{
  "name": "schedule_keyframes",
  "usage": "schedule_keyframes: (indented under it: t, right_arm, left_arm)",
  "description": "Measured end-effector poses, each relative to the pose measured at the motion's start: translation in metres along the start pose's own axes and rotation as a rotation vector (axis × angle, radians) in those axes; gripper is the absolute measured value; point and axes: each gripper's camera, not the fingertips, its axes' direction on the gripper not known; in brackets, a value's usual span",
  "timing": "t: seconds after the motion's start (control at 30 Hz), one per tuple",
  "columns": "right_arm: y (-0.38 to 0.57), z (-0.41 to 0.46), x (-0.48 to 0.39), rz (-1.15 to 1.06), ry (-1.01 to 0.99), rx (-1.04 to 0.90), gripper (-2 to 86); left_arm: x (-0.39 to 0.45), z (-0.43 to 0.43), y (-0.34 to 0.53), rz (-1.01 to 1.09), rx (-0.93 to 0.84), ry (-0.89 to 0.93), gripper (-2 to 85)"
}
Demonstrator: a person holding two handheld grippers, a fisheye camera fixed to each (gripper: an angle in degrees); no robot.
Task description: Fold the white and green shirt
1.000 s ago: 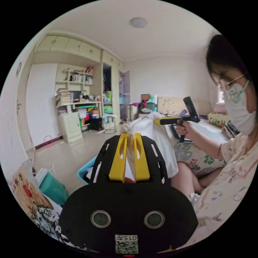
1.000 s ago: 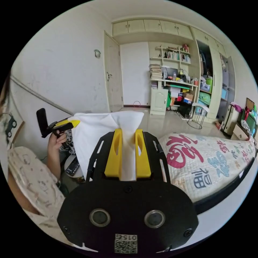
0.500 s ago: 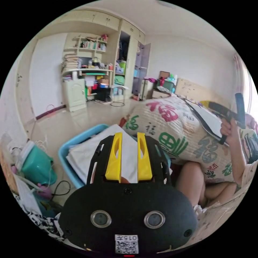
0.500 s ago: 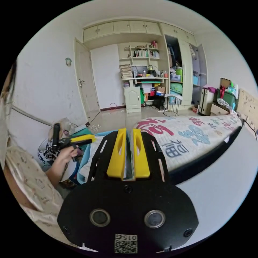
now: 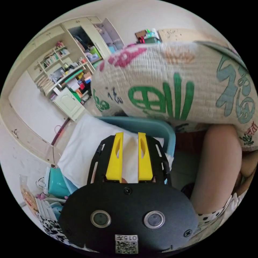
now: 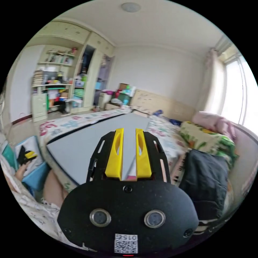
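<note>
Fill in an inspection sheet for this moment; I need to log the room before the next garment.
Surface: grey board lies bare on the bed's printed quilt.
Job's things: folded white cloth lies in the blue basket; no green seen on it.
Clutter: dark garment and pillows on the bed; teal container on the floor.
Grippers: left gripper open above the cloth; right gripper open, over the board.
Cables: nothing seen.
Surroundings: crowded shelves, wardrobe, bright window.

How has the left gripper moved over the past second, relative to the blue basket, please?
Yes: the left gripper came down from in front of the person to just above the white cloth in the blue basket.
</note>
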Motion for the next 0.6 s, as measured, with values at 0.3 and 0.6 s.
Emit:
schedule_keyframes:
  t: [0.3, 0.6]
  right_arm:
    - [-0.079, 0.089, 0.148, 0.138, 0.248, -0.257, 8.0]
    - [-0.193, 0.215, 0.189, 0.077, 0.320, -0.512, 8.5]
  left_arm:
    - [-0.019, -0.165, -0.027, -0.150, 0.601, 0.259, 5.9]
    - [0.024, -0.289, -0.075, 0.023, 0.867, 0.894, 5.7]
